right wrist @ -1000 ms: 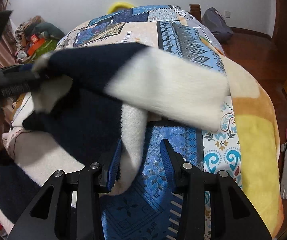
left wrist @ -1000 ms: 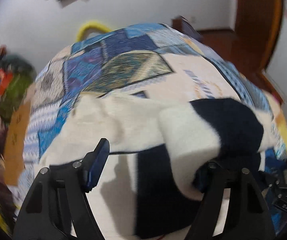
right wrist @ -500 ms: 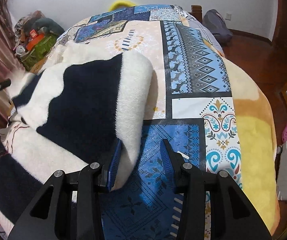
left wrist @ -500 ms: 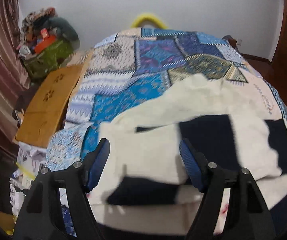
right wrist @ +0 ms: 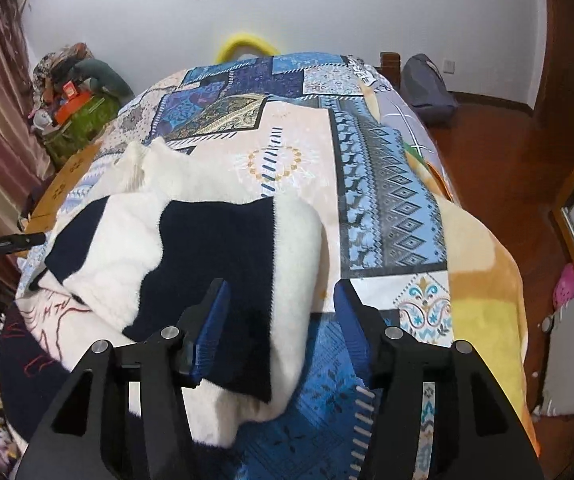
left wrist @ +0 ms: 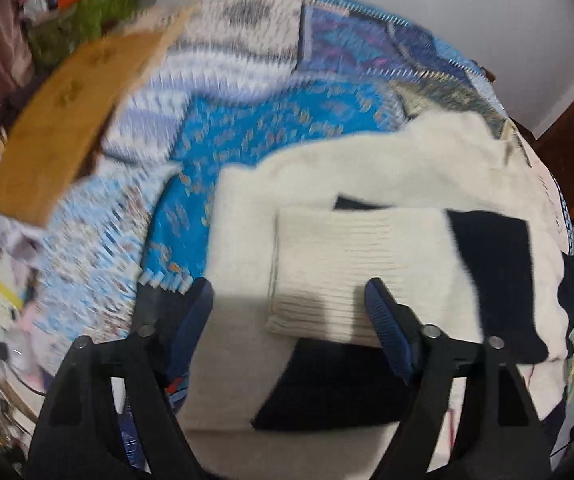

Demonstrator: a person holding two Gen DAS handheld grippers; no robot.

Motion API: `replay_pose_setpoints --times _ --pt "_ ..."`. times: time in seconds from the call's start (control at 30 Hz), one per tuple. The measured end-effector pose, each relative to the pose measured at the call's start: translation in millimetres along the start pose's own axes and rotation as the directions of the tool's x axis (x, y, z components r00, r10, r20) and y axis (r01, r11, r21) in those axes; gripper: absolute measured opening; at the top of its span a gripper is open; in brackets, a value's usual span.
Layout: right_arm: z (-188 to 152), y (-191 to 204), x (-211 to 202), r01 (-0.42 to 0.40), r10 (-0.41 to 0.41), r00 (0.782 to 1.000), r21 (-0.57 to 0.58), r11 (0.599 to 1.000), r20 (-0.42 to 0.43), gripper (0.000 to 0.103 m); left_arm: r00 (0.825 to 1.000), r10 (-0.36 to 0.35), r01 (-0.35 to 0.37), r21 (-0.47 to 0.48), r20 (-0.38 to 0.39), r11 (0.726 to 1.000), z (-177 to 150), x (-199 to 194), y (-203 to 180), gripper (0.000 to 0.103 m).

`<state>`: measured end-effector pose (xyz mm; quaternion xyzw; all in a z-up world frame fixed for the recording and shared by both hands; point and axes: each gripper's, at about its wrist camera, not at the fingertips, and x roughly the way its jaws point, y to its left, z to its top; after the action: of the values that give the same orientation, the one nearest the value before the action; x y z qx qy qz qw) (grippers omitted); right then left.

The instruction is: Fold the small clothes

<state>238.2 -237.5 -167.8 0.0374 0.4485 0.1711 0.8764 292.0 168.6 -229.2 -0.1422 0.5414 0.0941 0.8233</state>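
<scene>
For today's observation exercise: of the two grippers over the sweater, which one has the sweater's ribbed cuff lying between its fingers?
The left gripper: the white ribbed cuff lies between its open fingers. The right gripper spans plain fuzzy fabric.

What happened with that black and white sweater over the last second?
The sleeve that the left tool carried through the air now lies folded across the sweater, and that tool is open, no longer gripping it. The right tool has opened wider, its fingers either side of the sweater's edge. The sweater's body stayed put on the patchwork bedspread.
</scene>
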Motion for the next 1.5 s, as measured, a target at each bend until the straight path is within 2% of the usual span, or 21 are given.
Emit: replay_pose_setpoints --times 0.07,0.1,0.13,0.17,0.23,0.3,0.37,0.47,0.6,0.73,0.77,0.87,0.93,1.0,1.1,1.13,1.2,1.27,1.37,1.43,1.5 --pt "1 1 10 0.012 -0.012 1.0 -0.003 1.0 -0.023 0.051 0.996 -0.08 0.079 -0.021 -0.04 0.997 -1 12 4 0.044" --pt "0 2 13 0.012 -0.012 0.999 -0.001 1.0 -0.031 0.051 0.993 -0.108 0.107 -0.024 -0.042 0.994 -2 14 4 0.039" --pt "0 2 19 0.012 -0.012 0.999 0.004 1.0 -0.045 0.051 0.993 -0.117 0.116 -0.023 -0.033 0.993 -3 13 3 0.036" --pt "-1 2 22 0.014 -0.014 0.999 0.006 1.0 -0.052 0.051 0.993 -0.112 0.112 -0.014 -0.024 0.994 -2 12 2 0.024" --pt "-1 1 26 0.019 -0.018 0.998 0.012 1.0 -0.06 0.051 0.996 -0.089 0.089 0.025 -0.008 0.996 -2 8 -3 0.011" --pt "-1 1 28 0.019 -0.017 0.998 0.021 1.0 -0.063 0.051 0.998 -0.065 0.063 0.053 0.026 0.997 -1 -1 -6 0.01" --pt "1 2 27 0.015 -0.013 0.998 0.027 1.0 -0.055 0.051 0.994 -0.038 0.028 0.093 0.101 0.995 -2 -21 -10 0.009" --pt "5 6 22 0.009 -0.009 0.999 0.016 1.0 -0.033 0.051 0.978 -0.025 -0.006 0.148 0.208 0.989 0 -53 -11 0.009" --pt "10 16 18 -0.011 0.011 1.0 -0.025 1.0 -0.019 0.051 0.965 -0.025 -0.016 0.152 0.26 0.988 1 -77 1 0.009" --pt "10 31 22 -0.012 0.01 1.0 -0.073 0.997 -0.022 0.051 0.966 0.03 -0.068 0.143 0.256 0.987 -3 -68 13 0.008" --pt "10 33 22 -0.006 0.004 1.0 -0.082 0.997 -0.018 0.051 0.969 0.036 -0.069 0.128 0.243 0.989 -4 -63 18 0.001" --pt "10 37 24 -0.011 0.01 1.0 -0.089 0.996 -0.017 0.05 0.969 0.147 -0.166 0.082 0.199 0.983 -9 -36 37 0.0" --pt "9 39 29 -0.013 0.009 0.999 -0.09 0.996 -0.038 0.051 0.984 0.131 -0.138 0.058 0.118 0.989 -10 -15 49 0.0" --pt "7 40 33 0.002 -0.007 0.999 -0.1 0.995 -0.048 0.051 0.989 0.127 -0.131 0.054 0.07 0.99 -14 -1 60 0.0" --pt "7 39 29 0.01 -0.013 0.999 -0.1 0.995 -0.029 0.05 0.992 0.116 -0.119 0.068 0.056 0.991 -18 0 66 0.007" --pt "9 38 27 0.023 -0.025 0.999 -0.098 0.995 -0.023 0.05 0.992 0.111 -0.115 0.069 0.056 0.991 -17 -2 67 0.013" --pt "12 33 24 0.046 -0.047 0.999 -0.092 0.995 -0.014 0.05 0.994 0.09 -0.094 0.056 0.069 0.994 -14 -9 69 0.031" --pt "15 26 25 0.067 -0.07 0.997 -0.088 0.994 -0.025 0.051 0.993 0.061 -0.065 0.035 0.103 0.997 -10 -17 70 0.058" --pt "17 16 34 0.074 -0.079 0.995 -0.081 0.994 -0.059 0.051 0.99 0.015 -0.021 0.04 0.141 0.999 -4 -25 63 0.067" --pt "17 10 42 0.06 -0.066 0.994 -0.067 0.996 -0.089 0.051 0.992 -0.035 0.029 0.045 0.12 0.999 -1 -20 57 0.073" --pt "17 4 56 0.019 -0.023 0.991 -0.036 0.999 -0.132 0.051 0.995 -0.078 0.075 0.049 0.064 0.996 3 -5 52 0.073"
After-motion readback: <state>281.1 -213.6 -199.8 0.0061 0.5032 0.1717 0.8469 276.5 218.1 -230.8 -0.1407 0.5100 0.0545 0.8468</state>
